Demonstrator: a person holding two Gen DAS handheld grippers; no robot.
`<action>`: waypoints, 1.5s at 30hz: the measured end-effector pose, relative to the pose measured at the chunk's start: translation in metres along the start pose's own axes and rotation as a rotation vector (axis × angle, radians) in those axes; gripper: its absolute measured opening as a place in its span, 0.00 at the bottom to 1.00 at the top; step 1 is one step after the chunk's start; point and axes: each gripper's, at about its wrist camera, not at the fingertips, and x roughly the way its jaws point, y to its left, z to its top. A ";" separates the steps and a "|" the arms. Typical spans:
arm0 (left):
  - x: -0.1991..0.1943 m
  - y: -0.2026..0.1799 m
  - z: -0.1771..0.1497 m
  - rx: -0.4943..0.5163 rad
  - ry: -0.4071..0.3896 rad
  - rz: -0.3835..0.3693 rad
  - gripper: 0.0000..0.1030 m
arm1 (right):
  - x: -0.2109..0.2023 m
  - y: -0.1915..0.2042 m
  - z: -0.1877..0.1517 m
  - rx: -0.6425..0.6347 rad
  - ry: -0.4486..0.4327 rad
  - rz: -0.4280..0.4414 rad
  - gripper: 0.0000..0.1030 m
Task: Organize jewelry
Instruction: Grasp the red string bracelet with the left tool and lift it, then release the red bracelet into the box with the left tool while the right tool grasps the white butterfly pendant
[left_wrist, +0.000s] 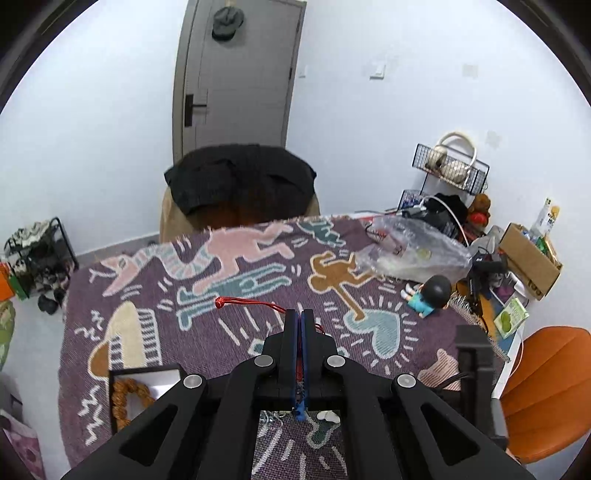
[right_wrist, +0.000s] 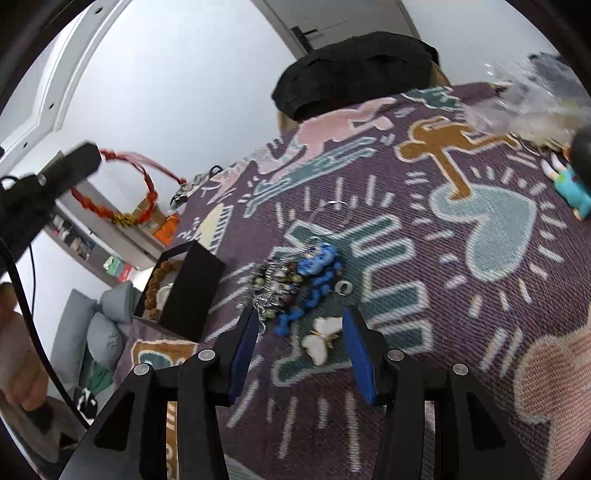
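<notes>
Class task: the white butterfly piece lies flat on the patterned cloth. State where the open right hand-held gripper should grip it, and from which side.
Grip the white butterfly piece across its narrow gold body, coming from above: it lies flat, wings spread, already between the open right hand-held gripper fingers.

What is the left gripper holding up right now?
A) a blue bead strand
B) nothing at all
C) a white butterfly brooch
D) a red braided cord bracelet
D: in the right wrist view the left gripper is shut on the red braided cord bracelet, which dangles off the table, while the blue bead strand and white butterfly brooch lie on the patterned cloth.
</notes>
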 end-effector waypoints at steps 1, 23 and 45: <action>-0.004 0.000 0.001 0.004 -0.007 0.004 0.01 | 0.001 0.004 0.001 -0.011 0.003 -0.001 0.47; -0.032 0.060 -0.013 -0.073 -0.032 0.072 0.01 | 0.059 0.031 -0.009 -0.271 0.185 -0.305 0.53; -0.010 0.122 -0.066 -0.174 0.084 0.114 0.02 | 0.055 0.046 -0.008 -0.392 0.165 -0.311 0.31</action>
